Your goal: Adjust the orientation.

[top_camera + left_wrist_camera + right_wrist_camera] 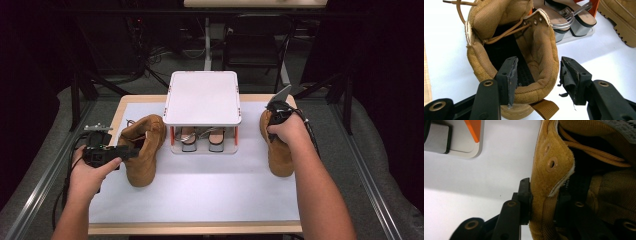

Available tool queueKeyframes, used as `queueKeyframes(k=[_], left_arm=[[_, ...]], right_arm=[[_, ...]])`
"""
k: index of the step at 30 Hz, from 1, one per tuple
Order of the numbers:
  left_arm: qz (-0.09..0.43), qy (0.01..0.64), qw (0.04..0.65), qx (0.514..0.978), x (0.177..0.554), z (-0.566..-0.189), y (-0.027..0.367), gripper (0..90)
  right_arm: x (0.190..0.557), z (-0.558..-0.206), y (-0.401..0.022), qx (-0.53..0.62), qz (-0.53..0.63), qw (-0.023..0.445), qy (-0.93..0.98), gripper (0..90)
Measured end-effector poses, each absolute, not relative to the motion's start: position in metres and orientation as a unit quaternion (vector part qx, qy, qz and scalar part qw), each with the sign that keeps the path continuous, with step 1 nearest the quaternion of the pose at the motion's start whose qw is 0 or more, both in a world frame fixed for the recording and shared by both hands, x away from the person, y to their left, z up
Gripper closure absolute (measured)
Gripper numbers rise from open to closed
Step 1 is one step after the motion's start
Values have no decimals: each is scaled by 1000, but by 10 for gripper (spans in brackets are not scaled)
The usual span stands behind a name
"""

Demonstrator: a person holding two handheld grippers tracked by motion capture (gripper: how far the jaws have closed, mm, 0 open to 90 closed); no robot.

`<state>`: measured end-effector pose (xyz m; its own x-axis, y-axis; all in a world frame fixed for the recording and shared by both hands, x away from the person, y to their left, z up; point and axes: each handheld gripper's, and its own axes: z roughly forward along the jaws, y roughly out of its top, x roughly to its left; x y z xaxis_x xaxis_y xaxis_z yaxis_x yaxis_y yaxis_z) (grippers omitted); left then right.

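Boots, two tan ones, flank a small white shoe rack (202, 98) at the middle of the table (200, 192), w/ a pair of sandals (200, 139) on the rack's lower shelf. Left boot (144, 148) stands upright, long axis running near-to-far and slanting a bit, collar opening toward the left claw (131, 152). That claw is wide open, jaws straddling the padded rear of the collar: in the left gripper view one jaw sits inside the opening, the other outside in open air, neither pressing the suede. Right boot (278, 148) lies along the right side of the white mat, also near-to-far, close to the mat's right edge. Right claw (544, 202) is clamped on its eyelet flap, one jaw on the outside of the suede, the other inside by the laces (594, 151). Near half of the mat is bare; gaps betw. each boot and the rack are narrow.
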<state>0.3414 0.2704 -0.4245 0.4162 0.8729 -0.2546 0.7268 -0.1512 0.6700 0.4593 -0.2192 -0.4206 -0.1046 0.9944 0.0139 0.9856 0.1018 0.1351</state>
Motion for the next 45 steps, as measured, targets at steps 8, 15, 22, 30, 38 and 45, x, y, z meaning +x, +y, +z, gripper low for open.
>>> queueKeyframes(k=[8, 15, 22, 30, 38, 45], left_arm=[[96, 531, 378, 752, 342, -425, 271, 485], [95, 532, 377, 752, 342, -426, 270, 485], [97, 534, 380, 749, 342, -425, 271, 486], [96, 533, 378, 751, 342, -426, 270, 486], [97, 534, 378, 750, 342, -426, 270, 486], [98, 534, 378, 750, 342, -427, 270, 489]], right_arm=[[456, -418, -220, 662, 55, 35, 746, 777], [446, -413, -207, 644, 61, 23, 762, 780], [432, -415, -189, 625, 59, 26, 778, 782], [417, -418, -171, 590, 66, 26, 804, 785], [401, -420, -159, 562, 65, 22, 824, 783], [400, -421, -163, 570, 74, 18, 818, 750]])
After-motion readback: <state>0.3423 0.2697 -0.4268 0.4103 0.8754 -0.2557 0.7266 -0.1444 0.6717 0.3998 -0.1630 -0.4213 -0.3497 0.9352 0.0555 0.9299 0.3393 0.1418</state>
